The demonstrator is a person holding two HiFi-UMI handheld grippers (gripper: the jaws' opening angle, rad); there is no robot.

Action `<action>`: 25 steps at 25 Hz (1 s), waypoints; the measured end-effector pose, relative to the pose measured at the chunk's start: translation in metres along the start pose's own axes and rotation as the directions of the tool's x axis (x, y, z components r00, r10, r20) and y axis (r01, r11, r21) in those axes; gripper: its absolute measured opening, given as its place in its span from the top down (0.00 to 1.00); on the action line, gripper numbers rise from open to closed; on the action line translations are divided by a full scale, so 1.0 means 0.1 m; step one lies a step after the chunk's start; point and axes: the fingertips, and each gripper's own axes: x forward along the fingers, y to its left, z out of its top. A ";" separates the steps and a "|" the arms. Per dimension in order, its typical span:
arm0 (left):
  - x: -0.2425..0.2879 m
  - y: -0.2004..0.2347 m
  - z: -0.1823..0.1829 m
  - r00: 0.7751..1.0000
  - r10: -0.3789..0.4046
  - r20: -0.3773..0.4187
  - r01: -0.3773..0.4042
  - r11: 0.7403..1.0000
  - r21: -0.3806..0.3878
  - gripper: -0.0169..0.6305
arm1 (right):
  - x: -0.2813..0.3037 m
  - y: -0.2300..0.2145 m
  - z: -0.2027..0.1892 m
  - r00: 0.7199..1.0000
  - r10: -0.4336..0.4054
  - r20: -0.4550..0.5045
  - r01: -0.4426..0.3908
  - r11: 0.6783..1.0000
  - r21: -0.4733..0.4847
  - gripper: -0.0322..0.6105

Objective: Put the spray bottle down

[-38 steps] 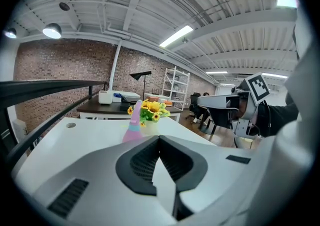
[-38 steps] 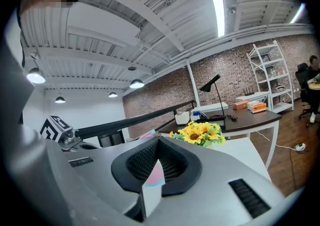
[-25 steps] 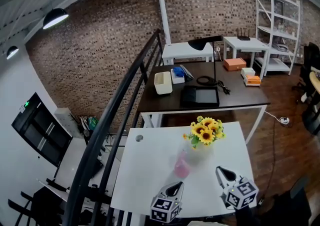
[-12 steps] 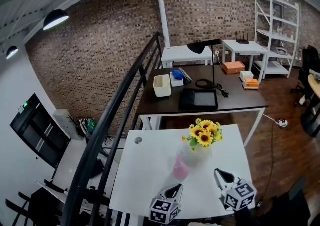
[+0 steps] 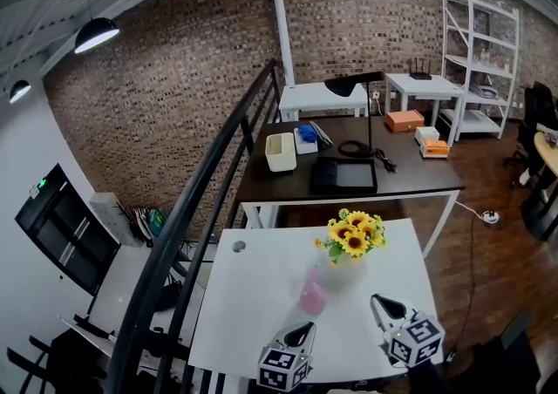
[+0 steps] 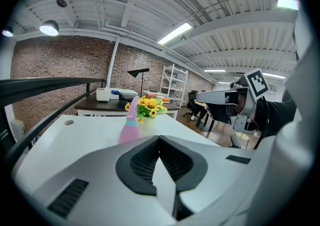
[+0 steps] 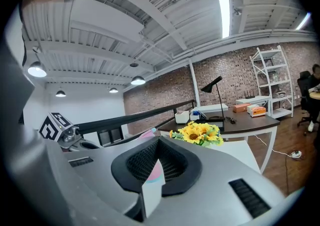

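Note:
The pink spray bottle [image 5: 311,292] stands upright on the white table [image 5: 253,296], just left of a vase of sunflowers [image 5: 353,235], and nothing holds it. My left gripper [image 5: 305,329] hangs at the table's front edge, short of the bottle, shut and empty. To its right my right gripper [image 5: 377,301] is also shut with nothing in it. In the left gripper view the bottle [image 6: 131,125] rises beyond the shut left gripper [image 6: 159,137], next to the sunflowers [image 6: 147,105]. In the right gripper view the bottle [image 7: 147,132] is mostly hidden behind the shut right gripper [image 7: 159,140].
A dark desk [image 5: 410,176] behind the white table carries a lamp, a white bin [image 5: 281,151], a black pad and orange boxes. A black stair railing [image 5: 192,218] runs along the left. A white shelf unit [image 5: 484,52] stands at the back right.
The head view has drifted slightly. The bottle, the flowers and both grippers stay where they were.

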 end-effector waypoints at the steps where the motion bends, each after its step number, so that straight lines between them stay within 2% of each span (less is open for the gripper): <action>1: 0.00 0.00 0.00 1.000 -0.001 -0.001 0.001 1.000 -0.001 0.99 | 0.00 0.00 0.00 1.000 0.000 -0.005 0.000 1.000 -0.004 0.97; 7: -0.01 0.01 -0.02 1.000 -0.005 -0.001 0.005 1.000 -0.004 0.99 | 0.03 0.03 -0.02 1.000 -0.012 -0.015 0.012 1.000 -0.025 0.97; 25: 0.02 0.00 -0.06 1.000 -0.007 -0.011 0.007 1.000 -0.020 0.99 | 0.02 -0.02 -0.06 1.000 -0.016 -0.021 0.016 1.000 -0.008 0.97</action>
